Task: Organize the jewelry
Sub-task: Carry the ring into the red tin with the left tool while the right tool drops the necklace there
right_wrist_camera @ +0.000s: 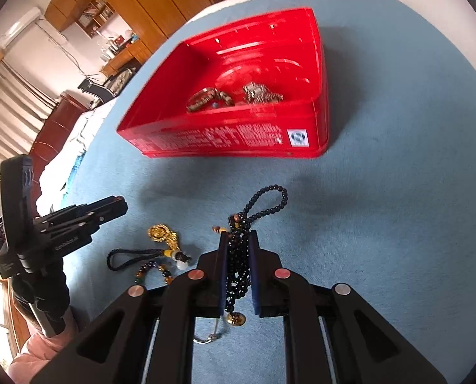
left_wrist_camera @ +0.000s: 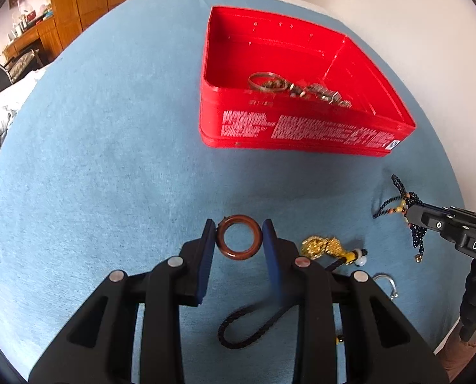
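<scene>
Two tools are in view. The left tool (left_wrist_camera: 239, 240) clamps a brown ring (left_wrist_camera: 238, 237) between its pads at lower centre of its frame. The right tool (right_wrist_camera: 239, 257) is closed narrow on a black bead strand (right_wrist_camera: 241, 256), lower centre. A gold pendant (left_wrist_camera: 321, 247) lies just right of the ring on the blue cloth (left_wrist_camera: 109, 160). Farther up, the red box (left_wrist_camera: 302, 134) holds metal jewelry (left_wrist_camera: 297, 89).

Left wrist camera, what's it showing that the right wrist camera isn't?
Only the left wrist view shows the brown ring clamped in the left gripper. Only the right wrist view shows the right gripper pinching the black bead strand, with a gold coin charm below it. Both show the red box holding metal jewelry, the gold pendant and the blue cloth.
</scene>
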